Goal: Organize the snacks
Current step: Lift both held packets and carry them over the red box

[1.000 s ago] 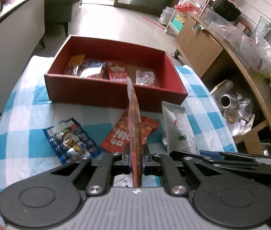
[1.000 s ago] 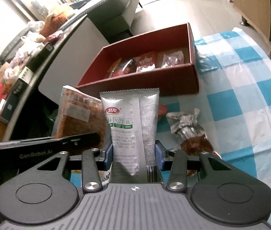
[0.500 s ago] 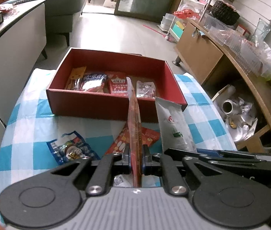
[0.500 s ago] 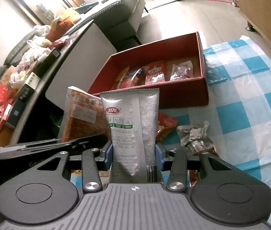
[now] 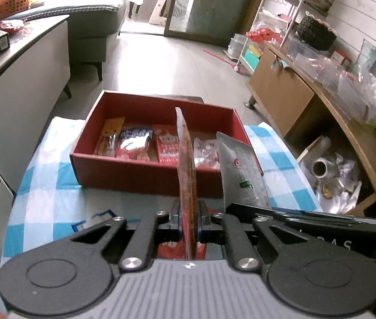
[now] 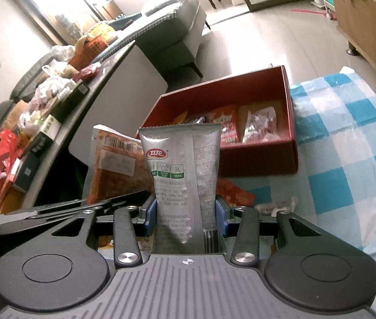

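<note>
Above a worktop (image 5: 42,199) covered in blue-and-white check, 2 handheld grippers each carry a snack. The left gripper (image 5: 189,219) has its fingers nearly closed on an orange packet (image 5: 186,164), held edge-on and upright. The right gripper (image 6: 186,219) clamps a silver pouch (image 6: 182,164) by its 2 side edges, printed face toward the camera. In the left wrist view the silver pouch (image 5: 241,170) stands at 3 o'clock of the orange packet, just beside it. The red box (image 5: 124,170) lies at 12 o'clock of both grippers on the cloth, with 4 packets in a row inside. A red packet (image 6: 234,192) lies flat on the cloth below the grippers, in front of the box.
</note>
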Tool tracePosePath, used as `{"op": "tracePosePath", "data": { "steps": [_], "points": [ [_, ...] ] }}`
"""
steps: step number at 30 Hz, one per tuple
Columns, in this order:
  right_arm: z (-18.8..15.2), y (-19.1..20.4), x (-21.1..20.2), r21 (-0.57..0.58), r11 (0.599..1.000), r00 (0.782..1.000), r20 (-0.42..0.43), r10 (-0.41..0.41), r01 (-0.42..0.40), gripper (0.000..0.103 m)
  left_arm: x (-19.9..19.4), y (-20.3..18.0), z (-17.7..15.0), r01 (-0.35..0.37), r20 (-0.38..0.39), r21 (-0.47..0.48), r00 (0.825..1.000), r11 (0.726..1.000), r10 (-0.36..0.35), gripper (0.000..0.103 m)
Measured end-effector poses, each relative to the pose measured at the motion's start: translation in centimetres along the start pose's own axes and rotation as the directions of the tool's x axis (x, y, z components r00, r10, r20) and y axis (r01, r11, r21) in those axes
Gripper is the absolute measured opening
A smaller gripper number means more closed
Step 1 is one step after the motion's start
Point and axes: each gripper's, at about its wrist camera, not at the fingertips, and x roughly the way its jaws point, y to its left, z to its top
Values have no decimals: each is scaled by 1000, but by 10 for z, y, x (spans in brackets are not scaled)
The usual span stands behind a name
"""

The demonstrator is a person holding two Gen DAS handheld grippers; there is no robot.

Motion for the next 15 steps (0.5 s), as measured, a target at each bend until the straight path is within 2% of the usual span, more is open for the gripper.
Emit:
{"op": "tracePosePath", "data": {
  "steps": [15],
  "points": [
    [37, 3, 10, 1, 1000, 999, 45, 9, -9, 51, 9, 0, 35, -33, 66, -4, 997, 999, 34, 5]
  ]
}}
